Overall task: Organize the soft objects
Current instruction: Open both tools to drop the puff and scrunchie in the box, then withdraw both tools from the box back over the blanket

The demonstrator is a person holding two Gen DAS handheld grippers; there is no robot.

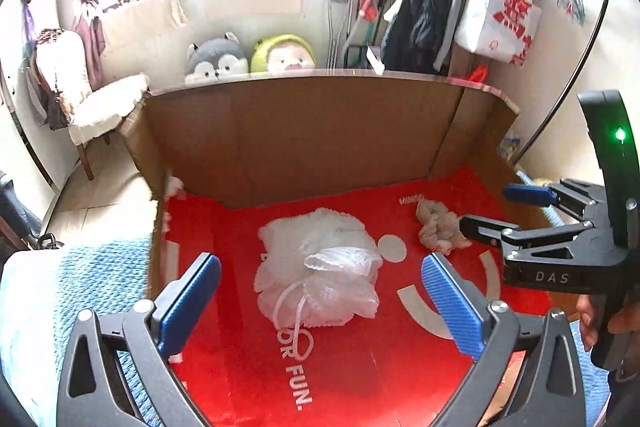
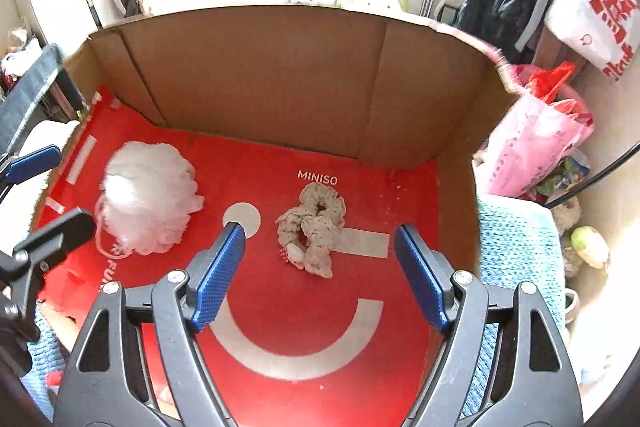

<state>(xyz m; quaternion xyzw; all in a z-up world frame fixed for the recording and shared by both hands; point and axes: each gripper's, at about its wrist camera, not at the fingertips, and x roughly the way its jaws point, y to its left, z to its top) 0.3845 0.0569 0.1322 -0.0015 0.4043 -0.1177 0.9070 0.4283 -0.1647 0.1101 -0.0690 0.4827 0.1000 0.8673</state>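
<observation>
On the red box floor (image 2: 304, 327), the white bath pouf (image 2: 148, 195) lies at left with the left claw (image 1: 320, 301) spread wide over it — the beige scrunchie (image 2: 314, 231) lies centre-right, the right claw (image 2: 320, 279) likewise released above it.

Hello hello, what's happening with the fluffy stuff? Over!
Both grippers open, empty. Left gripper over white pouf; right gripper over scrunchie. Nothing in the way.
</observation>
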